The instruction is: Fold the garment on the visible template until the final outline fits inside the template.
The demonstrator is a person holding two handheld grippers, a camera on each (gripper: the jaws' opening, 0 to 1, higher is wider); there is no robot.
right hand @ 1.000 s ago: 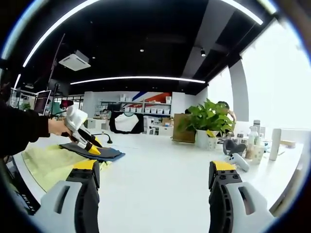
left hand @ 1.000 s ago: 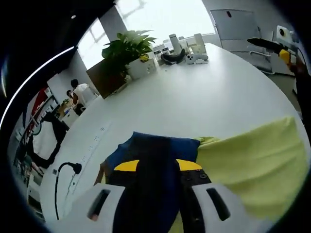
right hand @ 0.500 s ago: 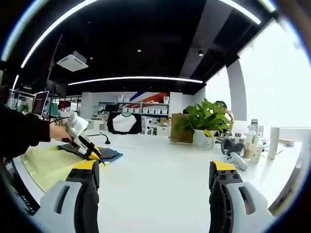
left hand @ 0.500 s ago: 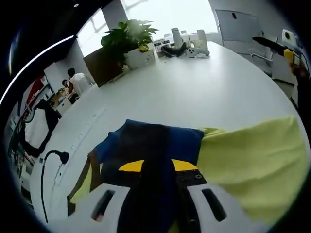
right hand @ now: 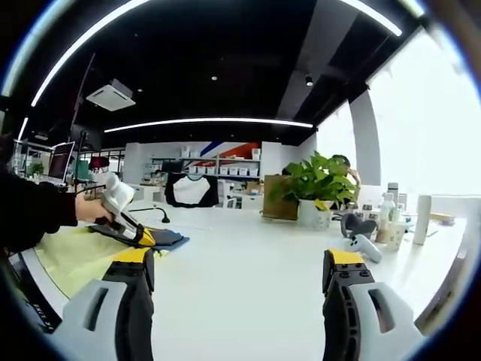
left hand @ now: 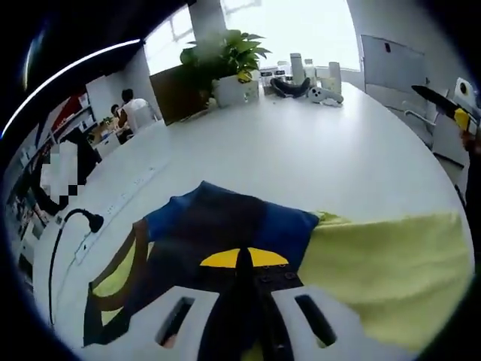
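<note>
A dark navy and blue garment (left hand: 218, 222) with yellow and brown trim lies folded on the white table (left hand: 316, 165), partly over a yellow-green template cloth (left hand: 383, 271). My left gripper (left hand: 242, 259) is shut on a fold of the garment, its yellow tips pressed together. In the right gripper view, a hand in a black sleeve holds the left gripper (right hand: 143, 238) low over the garment (right hand: 167, 238) and the template (right hand: 68, 256). My right gripper (right hand: 240, 257) hangs open above the bare table, far from the cloth, with nothing between its fingers.
A potted plant (left hand: 225, 56), bottles and a white controller (left hand: 323, 94) stand at the table's far end. A black cable (left hand: 68, 233) runs along the left edge. A person (left hand: 135, 109) sits in the background. The plant (right hand: 319, 184) and controller (right hand: 361, 242) are ahead on the right.
The left gripper's yellow tips, apart with cloth between them earlier, have come together on the garment fold. More of the garment's trimmed left part shows. The right gripper has stayed still.
</note>
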